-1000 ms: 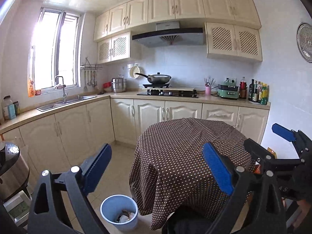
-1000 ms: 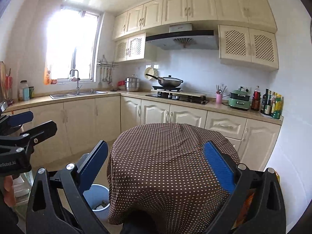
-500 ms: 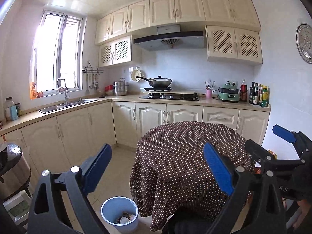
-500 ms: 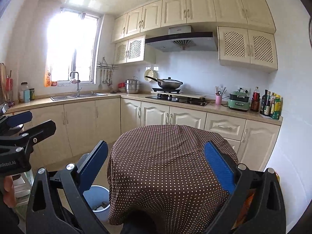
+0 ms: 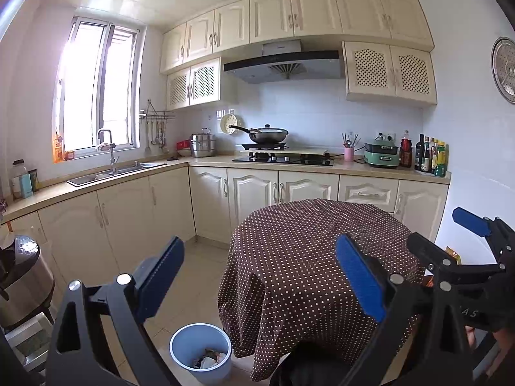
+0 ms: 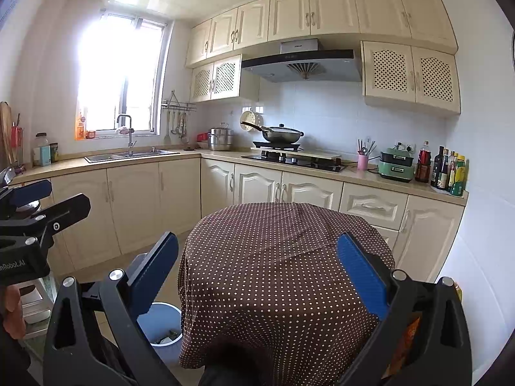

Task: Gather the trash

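Note:
A blue trash bin (image 5: 201, 352) with crumpled trash inside stands on the floor left of a round table (image 5: 318, 257) under a brown polka-dot cloth. The bin also shows in the right wrist view (image 6: 161, 325), partly behind a finger. My left gripper (image 5: 260, 276) is open and empty, held above the floor and the table's near edge. My right gripper (image 6: 257, 273) is open and empty over the table (image 6: 276, 257). Each gripper shows in the other's view: the right one (image 5: 463, 234), the left one (image 6: 42, 199).
Cream cabinets run along the left and back walls, with a sink (image 5: 116, 170), a stove with a wok (image 5: 268, 135) and bottles (image 5: 429, 156) on the counter. A rice cooker (image 5: 22, 280) stands at the near left. An orange packet (image 5: 452, 255) lies by the right wall.
Both wrist views have tilted slightly upward and drifted; the table and bin sit a little lower in view. Both grippers stay open and empty.

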Tool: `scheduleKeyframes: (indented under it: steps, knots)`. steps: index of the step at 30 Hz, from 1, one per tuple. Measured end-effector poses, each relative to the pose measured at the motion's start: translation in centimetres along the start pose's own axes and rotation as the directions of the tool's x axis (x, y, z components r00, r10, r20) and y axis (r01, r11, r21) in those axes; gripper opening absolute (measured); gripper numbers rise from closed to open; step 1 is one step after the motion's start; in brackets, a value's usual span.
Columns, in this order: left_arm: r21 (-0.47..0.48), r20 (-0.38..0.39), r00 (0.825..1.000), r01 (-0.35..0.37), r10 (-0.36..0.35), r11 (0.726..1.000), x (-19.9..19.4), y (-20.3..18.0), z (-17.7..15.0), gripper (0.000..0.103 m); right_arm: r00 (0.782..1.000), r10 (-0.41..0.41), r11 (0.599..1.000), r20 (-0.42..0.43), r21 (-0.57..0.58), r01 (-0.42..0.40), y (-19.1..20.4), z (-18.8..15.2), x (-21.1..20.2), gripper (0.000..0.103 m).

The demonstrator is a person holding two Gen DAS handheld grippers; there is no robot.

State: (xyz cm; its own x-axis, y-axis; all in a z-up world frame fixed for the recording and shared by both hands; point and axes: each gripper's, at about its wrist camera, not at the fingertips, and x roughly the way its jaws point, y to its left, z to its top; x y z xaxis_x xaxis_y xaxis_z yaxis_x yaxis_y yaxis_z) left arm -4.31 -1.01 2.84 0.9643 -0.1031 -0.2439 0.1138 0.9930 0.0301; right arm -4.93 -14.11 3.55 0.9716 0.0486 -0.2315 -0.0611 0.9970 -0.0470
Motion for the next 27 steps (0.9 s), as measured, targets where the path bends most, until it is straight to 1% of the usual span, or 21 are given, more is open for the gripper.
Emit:
scheduleKeyframes:
  steps: [27]
  knots:
    - [-0.002, -0.006, 1.0, 0.002, -0.002, 1.0, 0.34, -0.11, -0.51, 0.093, 1.0, 0.011, 1.0, -0.006, -0.005, -0.011, 0.21, 0.06, 0.14, 0.096]
